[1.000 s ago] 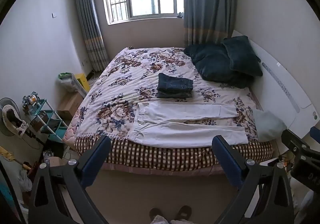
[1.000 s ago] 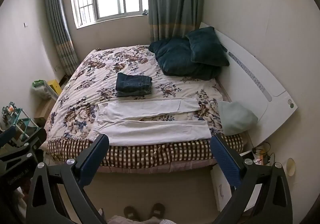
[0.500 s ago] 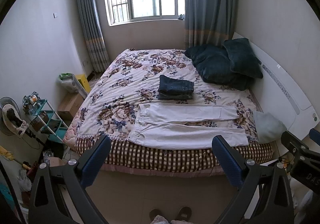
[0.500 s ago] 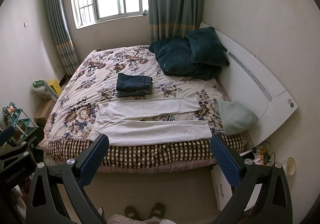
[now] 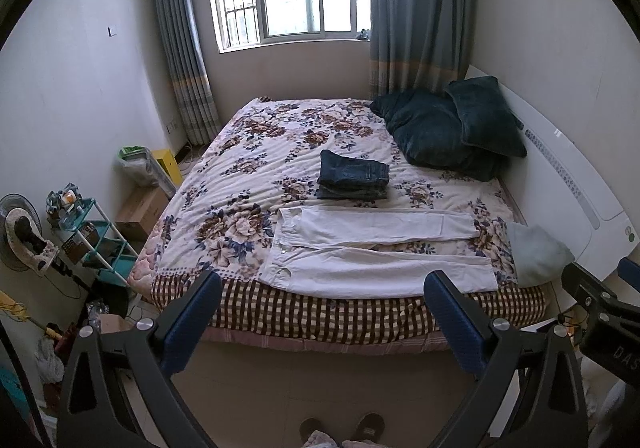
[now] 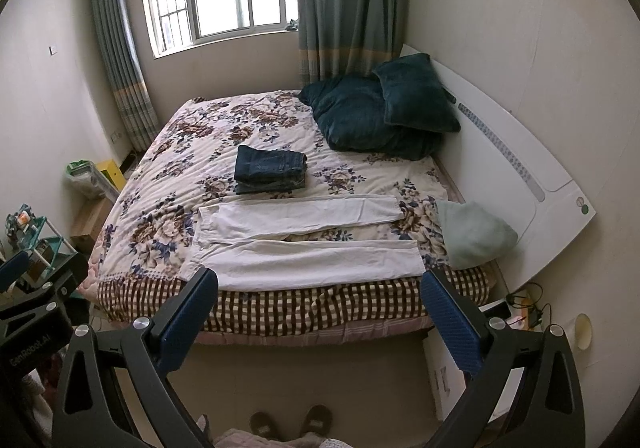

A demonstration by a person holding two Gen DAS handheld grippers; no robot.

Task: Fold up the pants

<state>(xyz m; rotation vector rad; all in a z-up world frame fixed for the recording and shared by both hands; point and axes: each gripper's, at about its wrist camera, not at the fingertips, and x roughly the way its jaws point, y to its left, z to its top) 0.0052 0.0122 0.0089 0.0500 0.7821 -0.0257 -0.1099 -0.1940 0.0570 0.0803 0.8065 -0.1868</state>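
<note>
Lying crosswise ahead of both claws, the white pants (image 5: 372, 248) are resting flat on the flowered bed (image 5: 248, 184) near its front edge, long axis running left to right, waistband toward the left, cuffs toward the right. Hanging well short of the cloth, the left gripper (image 5: 320, 312) and right gripper (image 6: 320, 308) are both spreading wide, holding nothing. Neither seems clearly nearer, though fisheye warping is making that hard to judge. Beyond the pants, folded dark jeans (image 5: 354, 180) are sitting apart.
</note>
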